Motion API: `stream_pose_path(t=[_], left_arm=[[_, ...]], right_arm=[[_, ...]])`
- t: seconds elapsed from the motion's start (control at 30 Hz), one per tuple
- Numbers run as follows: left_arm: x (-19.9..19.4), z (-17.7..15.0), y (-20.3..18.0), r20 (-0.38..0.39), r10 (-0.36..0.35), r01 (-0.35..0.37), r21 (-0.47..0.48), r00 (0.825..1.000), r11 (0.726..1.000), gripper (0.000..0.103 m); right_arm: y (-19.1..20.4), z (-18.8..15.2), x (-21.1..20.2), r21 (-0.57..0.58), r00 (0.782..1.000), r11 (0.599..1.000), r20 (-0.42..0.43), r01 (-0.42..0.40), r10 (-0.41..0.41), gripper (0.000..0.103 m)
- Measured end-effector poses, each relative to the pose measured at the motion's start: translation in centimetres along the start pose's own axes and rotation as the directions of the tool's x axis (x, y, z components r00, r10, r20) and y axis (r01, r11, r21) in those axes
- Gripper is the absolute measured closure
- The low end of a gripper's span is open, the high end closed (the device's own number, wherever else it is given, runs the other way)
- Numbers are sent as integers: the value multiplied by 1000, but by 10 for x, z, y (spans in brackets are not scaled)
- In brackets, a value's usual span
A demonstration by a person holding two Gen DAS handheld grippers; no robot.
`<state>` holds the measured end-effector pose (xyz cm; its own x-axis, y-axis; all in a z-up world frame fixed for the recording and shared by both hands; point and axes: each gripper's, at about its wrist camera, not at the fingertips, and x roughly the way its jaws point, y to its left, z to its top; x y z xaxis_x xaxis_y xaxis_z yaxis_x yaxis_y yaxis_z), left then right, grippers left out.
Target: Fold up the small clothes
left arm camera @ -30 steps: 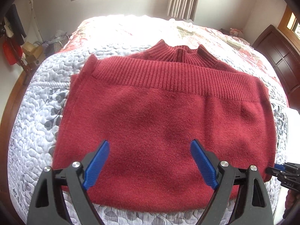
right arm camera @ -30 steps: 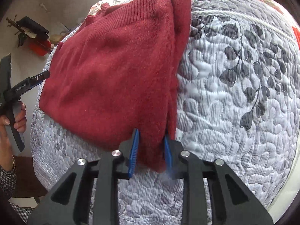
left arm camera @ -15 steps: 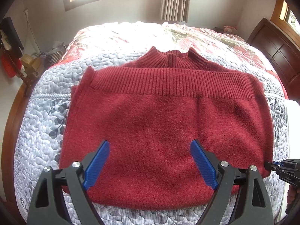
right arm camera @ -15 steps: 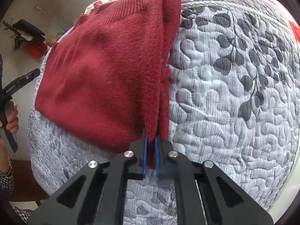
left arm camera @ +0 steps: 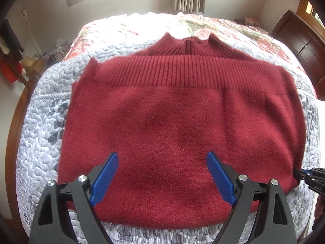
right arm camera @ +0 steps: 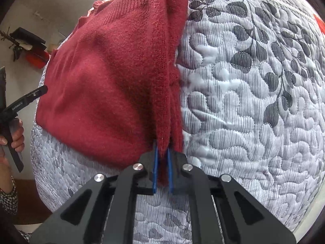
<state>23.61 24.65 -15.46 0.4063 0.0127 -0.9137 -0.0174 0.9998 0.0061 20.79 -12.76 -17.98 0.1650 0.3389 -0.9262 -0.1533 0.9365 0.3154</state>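
A dark red knitted sweater [left arm camera: 178,126] lies folded on a grey-white quilted bedspread [left arm camera: 38,122], its ribbed hem doubled back towards the collar. My left gripper [left arm camera: 162,158] hovers open over the sweater's near edge, its blue pads wide apart and holding nothing. In the right wrist view the same sweater [right arm camera: 113,81] fills the left half. My right gripper [right arm camera: 162,152] is shut on its near right corner, the thick edge squeezed between the blue pads and lifted slightly. The right gripper's tip [left arm camera: 310,180] shows at the left wrist view's right edge.
The bed has a dark wooden headboard [left arm camera: 300,40] at far right and a wooden frame at the left. Clutter and a red item [left arm camera: 10,71] stand by the left wall. A hand [right arm camera: 14,134] holds the left gripper's handle at the right wrist view's left edge.
My right gripper went from open around the sweater's corner to shut on it, and moved in closer. The left gripper stayed open and drew a little nearer the sweater.
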Motion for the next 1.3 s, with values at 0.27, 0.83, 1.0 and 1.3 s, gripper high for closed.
stream_pose_path(t=[0.27, 0.83, 1.0, 1.3], left_arm=[[7, 2, -18, -11, -35, 35, 11, 999, 999, 15], [54, 23, -68, -65, -95, 100, 77, 993, 992, 12], [61, 24, -64, -79, -118, 123, 60, 990, 991, 10], [65, 24, -63, -84, -128, 134, 62, 988, 989, 8]], right_arm=[[9, 18, -42, -50, 995, 998, 96, 23, -18, 63], [-17, 75, 9, 54, 990, 989, 23, -138, 137, 73], [-1, 71, -1, 6, 990, 992, 62, -126, 126, 81], [3, 73, 22, 57, 994, 993, 38, -104, 102, 82]])
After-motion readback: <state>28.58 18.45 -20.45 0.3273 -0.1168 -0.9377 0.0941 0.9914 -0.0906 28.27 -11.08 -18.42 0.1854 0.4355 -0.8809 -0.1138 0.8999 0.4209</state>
